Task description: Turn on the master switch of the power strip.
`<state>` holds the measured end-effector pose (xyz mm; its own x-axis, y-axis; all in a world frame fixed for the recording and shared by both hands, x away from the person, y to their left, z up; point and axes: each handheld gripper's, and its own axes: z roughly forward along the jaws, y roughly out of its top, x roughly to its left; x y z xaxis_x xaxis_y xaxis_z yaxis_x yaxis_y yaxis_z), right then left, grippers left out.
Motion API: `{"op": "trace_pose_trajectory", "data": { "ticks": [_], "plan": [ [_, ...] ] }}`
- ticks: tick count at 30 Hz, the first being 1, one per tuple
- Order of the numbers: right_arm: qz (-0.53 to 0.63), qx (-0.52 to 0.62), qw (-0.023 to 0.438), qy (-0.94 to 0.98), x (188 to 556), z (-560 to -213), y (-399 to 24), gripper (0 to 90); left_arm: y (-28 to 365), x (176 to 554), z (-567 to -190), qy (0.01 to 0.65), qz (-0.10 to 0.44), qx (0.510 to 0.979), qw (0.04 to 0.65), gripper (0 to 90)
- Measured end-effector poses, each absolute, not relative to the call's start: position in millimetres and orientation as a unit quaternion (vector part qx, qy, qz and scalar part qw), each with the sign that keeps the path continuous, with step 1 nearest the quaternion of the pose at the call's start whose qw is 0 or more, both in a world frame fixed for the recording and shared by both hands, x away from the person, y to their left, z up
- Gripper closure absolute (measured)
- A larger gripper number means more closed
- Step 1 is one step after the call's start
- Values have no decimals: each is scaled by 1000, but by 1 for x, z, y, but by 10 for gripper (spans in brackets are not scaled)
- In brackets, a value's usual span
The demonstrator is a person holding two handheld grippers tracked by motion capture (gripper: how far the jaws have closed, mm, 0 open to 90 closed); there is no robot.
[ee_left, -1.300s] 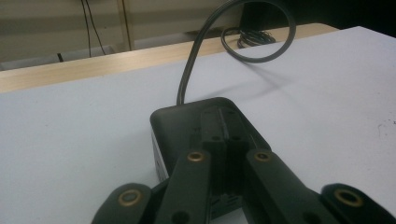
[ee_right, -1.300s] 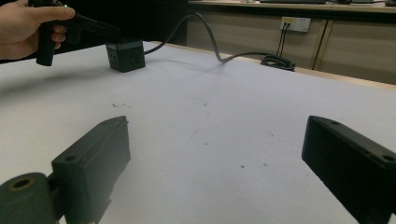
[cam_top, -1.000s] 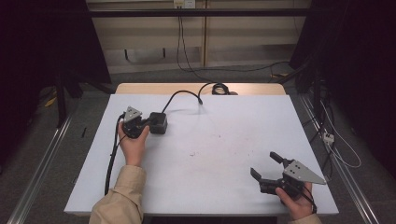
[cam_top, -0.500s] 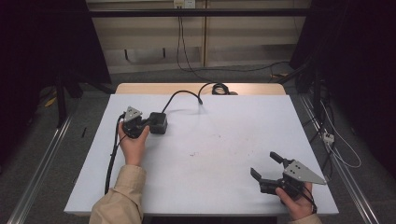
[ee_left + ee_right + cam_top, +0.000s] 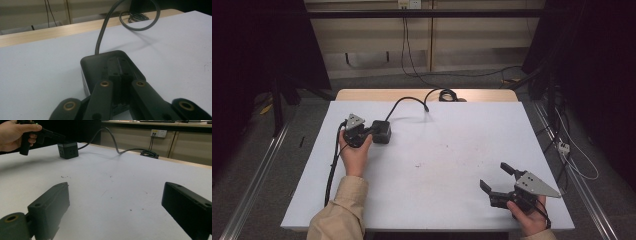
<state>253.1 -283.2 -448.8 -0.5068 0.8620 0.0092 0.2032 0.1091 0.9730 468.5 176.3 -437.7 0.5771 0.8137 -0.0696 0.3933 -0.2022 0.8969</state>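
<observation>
hand-held grippers: 2 | black socket cube (image 5: 381, 131): 1 | table (image 5: 452, 150): 1

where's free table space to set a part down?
Free: the middle of the white table, between the black box and the right gripper; also the far right corner. Crowded: far left, around the left gripper, the box and its cable.
</observation>
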Motion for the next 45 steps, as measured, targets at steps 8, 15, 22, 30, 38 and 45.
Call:
{"op": "trace_pose_trajectory", "data": {
  "ticks": [8, 15, 22, 30, 38, 45],
  "plan": [
    [541, 392, 305, 679, 253, -449, -283, 72, 175, 467, -437, 405, 223, 746, 479, 900],
    [541, 393, 304, 678, 253, -449, -284, 71, 176, 467, -439, 410, 221, 739, 486, 900],
    [541, 394, 304, 678, 254, -449, -284, 71, 174, 466, -438, 414, 224, 738, 483, 900],
    [541, 394, 304, 678, 254, -449, -284, 71, 173, 465, -437, 418, 231, 733, 484, 900],
    [541, 394, 304, 678, 254, -449, -284, 71, 173, 465, -437, 420, 228, 734, 483, 900],
    [541, 394, 304, 678, 254, -449, -284, 71, 173, 465, -437, 417, 235, 734, 482, 900]
  ]
}}
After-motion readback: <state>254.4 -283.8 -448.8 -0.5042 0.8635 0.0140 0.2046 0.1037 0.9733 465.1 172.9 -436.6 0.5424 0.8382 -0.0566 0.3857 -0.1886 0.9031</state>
